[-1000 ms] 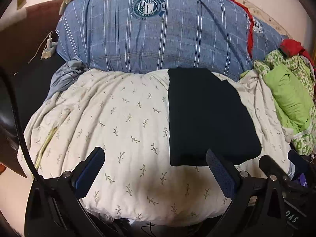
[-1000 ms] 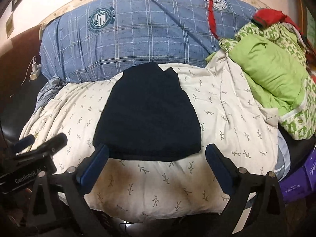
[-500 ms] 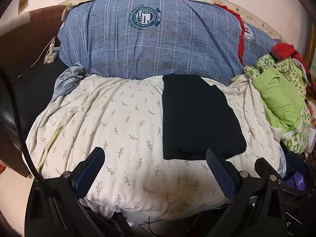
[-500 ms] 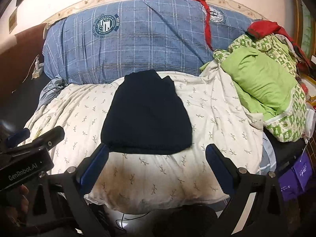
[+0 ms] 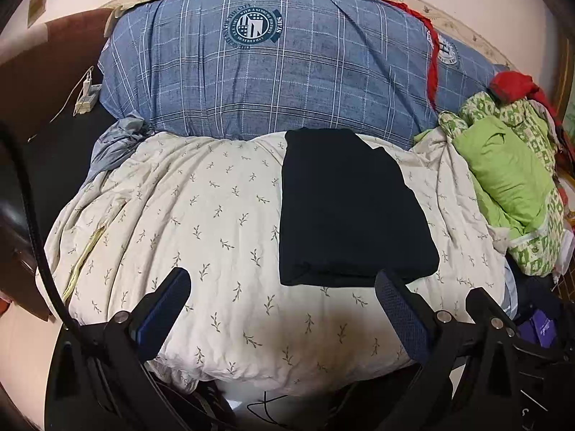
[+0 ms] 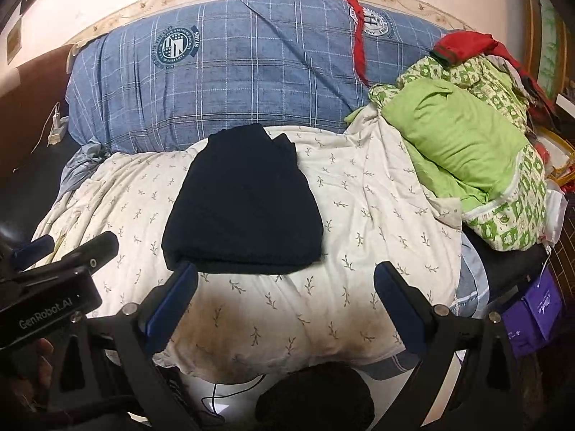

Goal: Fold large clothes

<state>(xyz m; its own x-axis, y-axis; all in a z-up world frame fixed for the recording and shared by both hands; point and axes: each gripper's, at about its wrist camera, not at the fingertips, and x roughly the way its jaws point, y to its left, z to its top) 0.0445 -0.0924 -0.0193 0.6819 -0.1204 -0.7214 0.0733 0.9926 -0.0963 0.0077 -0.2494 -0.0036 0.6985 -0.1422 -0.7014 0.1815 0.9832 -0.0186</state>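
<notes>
The folded dark garment (image 6: pixel 244 201) lies on the leaf-print duvet (image 6: pixel 359 215). At its twelve o'clock sits the blue plaid bedding (image 6: pixel 251 79). Left gripper (image 5: pixel 284 287) and right gripper (image 6: pixel 285 280) hover wide apart, empty.

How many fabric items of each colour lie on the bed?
Dark navy: 1, garment
Blue plaid: 1, quilt
Cream leaf-print: 1, duvet
Green: 1, bundle
Red: 1, cloth
Total: 5
</notes>
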